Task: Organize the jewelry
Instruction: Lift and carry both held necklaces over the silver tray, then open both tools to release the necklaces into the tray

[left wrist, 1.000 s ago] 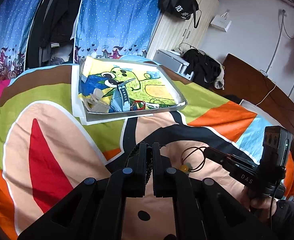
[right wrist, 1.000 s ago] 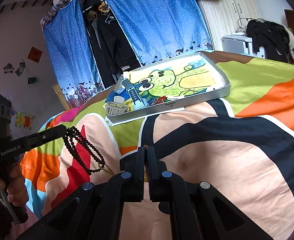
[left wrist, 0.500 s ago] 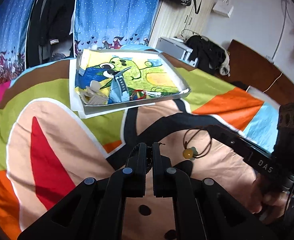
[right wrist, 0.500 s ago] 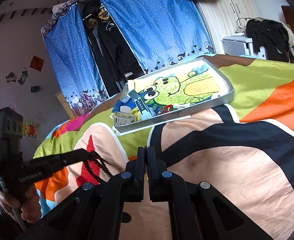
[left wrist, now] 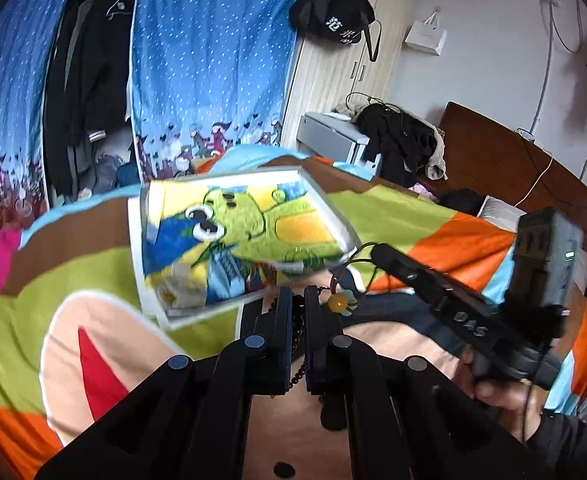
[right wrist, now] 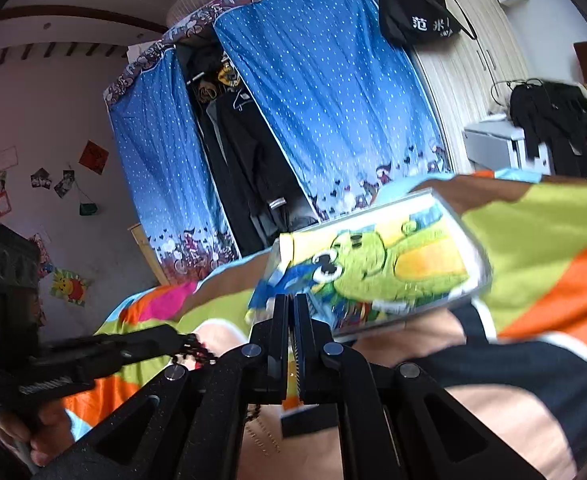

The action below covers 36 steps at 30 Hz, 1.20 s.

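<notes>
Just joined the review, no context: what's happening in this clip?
A person is sorting jewelry on a bed with a handheld gripper in each hand. The left gripper is shut on a string of dark beads. The right gripper is shut on a thin cord necklace with an amber bead, which dangles from its tip. Both are held in the air above the bedspread, short of the tray with the cartoon lining. Some items already lie in the tray, too blurred to name.

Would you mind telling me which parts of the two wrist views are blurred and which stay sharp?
Left wrist view: the tray is smeared by motion blur, while the left gripper is crisp. Right wrist view: the same tray is streaked, the right gripper sharp; the fisheye bends the blue curtain.
</notes>
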{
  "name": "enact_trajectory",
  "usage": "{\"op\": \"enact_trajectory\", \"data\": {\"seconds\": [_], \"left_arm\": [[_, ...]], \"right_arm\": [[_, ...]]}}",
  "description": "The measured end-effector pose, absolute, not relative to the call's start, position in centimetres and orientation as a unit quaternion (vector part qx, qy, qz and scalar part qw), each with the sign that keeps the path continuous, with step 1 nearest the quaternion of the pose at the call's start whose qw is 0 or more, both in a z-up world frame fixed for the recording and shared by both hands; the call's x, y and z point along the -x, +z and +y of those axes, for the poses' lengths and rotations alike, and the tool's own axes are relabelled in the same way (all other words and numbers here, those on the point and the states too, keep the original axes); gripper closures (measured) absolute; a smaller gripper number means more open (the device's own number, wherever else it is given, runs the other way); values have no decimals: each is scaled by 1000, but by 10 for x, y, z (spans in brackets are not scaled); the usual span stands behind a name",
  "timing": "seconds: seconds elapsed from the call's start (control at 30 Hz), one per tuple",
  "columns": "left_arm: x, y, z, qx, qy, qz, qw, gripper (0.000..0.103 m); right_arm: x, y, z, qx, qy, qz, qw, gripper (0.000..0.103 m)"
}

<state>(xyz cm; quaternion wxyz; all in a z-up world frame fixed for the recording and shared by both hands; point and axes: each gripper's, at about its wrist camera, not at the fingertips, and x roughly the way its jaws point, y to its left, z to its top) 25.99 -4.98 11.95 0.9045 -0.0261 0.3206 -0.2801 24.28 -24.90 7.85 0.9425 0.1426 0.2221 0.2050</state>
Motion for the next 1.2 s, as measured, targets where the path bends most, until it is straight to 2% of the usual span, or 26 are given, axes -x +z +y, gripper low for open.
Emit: {"op": "enact_trajectory", "data": {"seconds": [0.33,0.67,0.97,1.2], "left_arm": [[-317,107,-78,18,-289,342,894,100],[-412,75,-98,52,-252,360,897,100],[-482,25,-116,44,-203,405,890,100],[-500,-11,-119,36,-165,450,877,100]], "right_arm": [[-307,67,-276,-175,203,219,938,100],[-374,26,-305,-215,181,253,926,100],[-411,-9,-333,-253,160,280,912,100],[-418,-35,-346,-241,130,306,912,97]]}}
